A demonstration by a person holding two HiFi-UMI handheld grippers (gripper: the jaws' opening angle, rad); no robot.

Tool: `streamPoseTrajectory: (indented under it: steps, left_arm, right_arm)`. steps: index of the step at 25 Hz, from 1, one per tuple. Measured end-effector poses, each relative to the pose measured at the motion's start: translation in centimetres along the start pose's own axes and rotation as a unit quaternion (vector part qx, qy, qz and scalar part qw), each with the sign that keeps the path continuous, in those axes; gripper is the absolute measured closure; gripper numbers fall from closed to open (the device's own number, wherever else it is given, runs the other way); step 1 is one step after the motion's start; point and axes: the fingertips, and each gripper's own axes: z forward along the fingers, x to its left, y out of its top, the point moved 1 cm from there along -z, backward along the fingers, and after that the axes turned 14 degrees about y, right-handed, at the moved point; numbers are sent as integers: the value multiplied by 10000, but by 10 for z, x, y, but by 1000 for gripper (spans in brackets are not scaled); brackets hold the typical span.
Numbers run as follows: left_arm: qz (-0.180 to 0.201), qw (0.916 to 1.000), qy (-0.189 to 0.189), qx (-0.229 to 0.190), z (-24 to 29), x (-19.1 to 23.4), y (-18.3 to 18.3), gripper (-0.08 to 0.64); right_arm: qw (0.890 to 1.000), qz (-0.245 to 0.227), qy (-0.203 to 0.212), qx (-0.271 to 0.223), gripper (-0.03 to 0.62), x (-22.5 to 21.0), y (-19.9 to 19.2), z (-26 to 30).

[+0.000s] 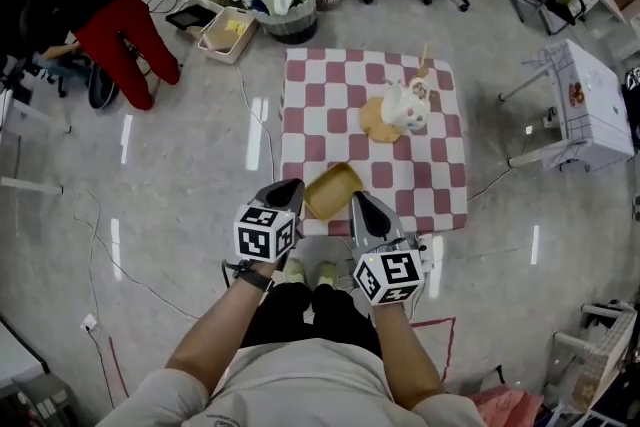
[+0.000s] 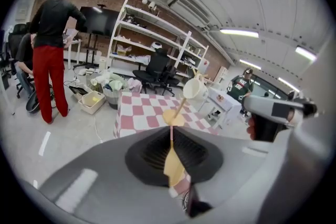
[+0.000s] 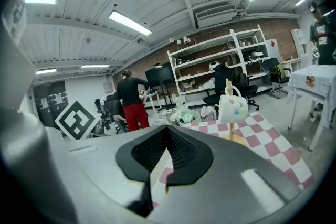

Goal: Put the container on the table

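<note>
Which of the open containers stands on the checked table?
The yellow container, at the near edge of the table, clamped by the left gripper. The beige box and the round laundry basket stand on the floor.

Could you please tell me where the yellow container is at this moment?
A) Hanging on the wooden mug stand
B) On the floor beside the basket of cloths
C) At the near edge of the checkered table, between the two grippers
C: in the head view the yellow container lies at the near edge of the checkered table, flanked by the left gripper and right gripper, and the left gripper view shows its jaws closed on the yellow wall.
</note>
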Motion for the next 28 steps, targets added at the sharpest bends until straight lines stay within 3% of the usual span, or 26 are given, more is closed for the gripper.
streamPoseTrajectory:
  steps: [9, 19, 28]
  left_arm:
    - [112, 9962, -259, -825, -71, -35, 68, 554]
    - [393, 9806, -450, -1865, -153, -67, 135, 554]
    - [478, 9683, -548, -2388, -202, -85, 164, 554]
  right_arm:
    - [9990, -303, 125, -302, 583, 23, 61, -17]
    - [9933, -821, 356, -735, 583, 57, 129, -33]
    - [9883, -1065, 498, -973, 583, 82, 167, -49]
